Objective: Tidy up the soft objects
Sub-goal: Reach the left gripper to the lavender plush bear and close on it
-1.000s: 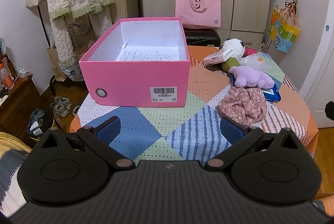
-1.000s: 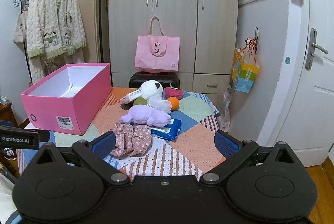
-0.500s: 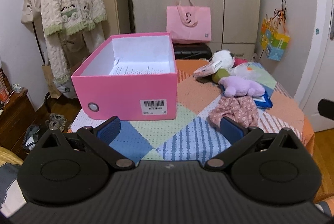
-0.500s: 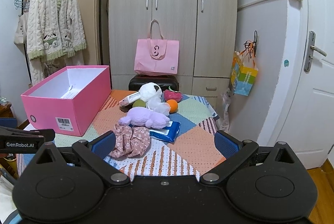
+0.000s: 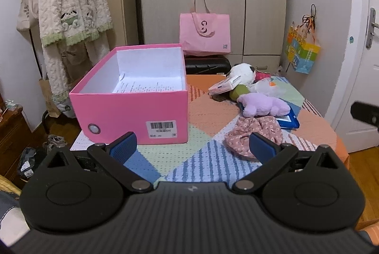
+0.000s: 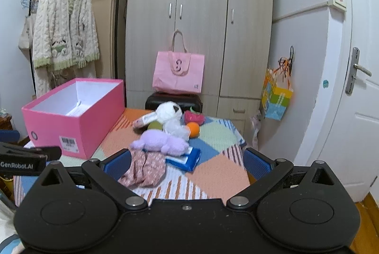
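Observation:
An open pink box [image 5: 132, 109] with a paper sheet inside stands on the patchwork table; it also shows in the right wrist view [image 6: 78, 121]. Right of it lies a pile: a pink floral cloth [image 5: 255, 133] [image 6: 144, 166], a purple plush [image 5: 263, 104] [image 6: 161, 142], a white plush [image 5: 241, 72] [image 6: 169, 113], a blue wipes pack [image 5: 289, 120] [image 6: 187, 158], and an orange ball [image 6: 193, 129]. My left gripper [image 5: 192, 147] is open and empty, above the table's near edge. My right gripper [image 6: 186, 164] is open and empty, short of the floral cloth.
A pink tote bag [image 5: 205, 32] sits on a black case before the wardrobe [image 6: 201, 24]. A knitted robe [image 5: 71, 17] hangs on a rack at left. A white door [image 6: 355, 88] stands at right. A colourful bag [image 6: 276, 97] hangs on the wall.
Both grippers have pulled back and tilted upward from the table, so the box and pile sit lower and smaller in view. Nothing on the table has moved.

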A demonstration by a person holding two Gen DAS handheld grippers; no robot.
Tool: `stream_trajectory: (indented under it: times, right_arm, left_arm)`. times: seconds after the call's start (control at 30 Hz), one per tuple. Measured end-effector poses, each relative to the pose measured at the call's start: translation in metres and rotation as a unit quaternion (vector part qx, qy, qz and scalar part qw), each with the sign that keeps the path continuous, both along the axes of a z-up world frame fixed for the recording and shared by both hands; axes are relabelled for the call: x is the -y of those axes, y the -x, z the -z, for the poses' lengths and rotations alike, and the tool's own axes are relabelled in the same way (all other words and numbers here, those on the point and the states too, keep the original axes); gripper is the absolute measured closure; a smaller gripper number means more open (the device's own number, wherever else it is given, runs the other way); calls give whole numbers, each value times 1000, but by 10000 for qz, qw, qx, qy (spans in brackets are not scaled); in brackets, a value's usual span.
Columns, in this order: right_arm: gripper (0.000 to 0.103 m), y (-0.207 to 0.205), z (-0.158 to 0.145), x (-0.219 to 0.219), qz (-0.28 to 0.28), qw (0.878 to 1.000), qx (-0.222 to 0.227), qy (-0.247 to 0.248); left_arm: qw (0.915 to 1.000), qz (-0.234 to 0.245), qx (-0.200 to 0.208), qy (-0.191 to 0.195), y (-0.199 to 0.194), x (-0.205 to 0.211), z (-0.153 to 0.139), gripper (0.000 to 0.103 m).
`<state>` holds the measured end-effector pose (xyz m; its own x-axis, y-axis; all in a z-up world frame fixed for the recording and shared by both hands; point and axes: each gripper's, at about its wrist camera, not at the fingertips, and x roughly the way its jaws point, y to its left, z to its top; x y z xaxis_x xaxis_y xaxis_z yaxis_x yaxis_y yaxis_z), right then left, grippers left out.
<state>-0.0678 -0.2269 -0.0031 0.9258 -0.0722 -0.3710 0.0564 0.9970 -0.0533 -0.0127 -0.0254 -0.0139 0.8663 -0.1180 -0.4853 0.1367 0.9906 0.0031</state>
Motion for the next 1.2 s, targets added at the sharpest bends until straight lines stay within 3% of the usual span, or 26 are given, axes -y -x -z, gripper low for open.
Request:
stream_trajectory:
  times: [0.17, 0.4, 0.7, 1.0, 1.2]
  right_arm:
    - [1, -16, 9, 26, -291, 9981, 415, -351]
    - [1, -56, 21, 48, -583, 9952, 118, -771]
    - [1, -94, 38, 52, -934, 9912, -263, -899]
    - [1, -131, 62, 62, -1175, 9884, -612, -746]
    - [4, -166, 79, 62, -1456, 9826, -880, -743]
  left_arm:
    - [9983, 340, -10, 475, -13, -1, 13, 0]
    - [9968, 754, 70, 239, -35, 26, 27, 0]
    - [9888, 1392, -257, 475, -72, 57, 47, 1]
    - [9772, 1997, -330, 639, -115, 64, 35, 3]
    - [9692, 2145, -875, 839, -164, 72, 34, 11]
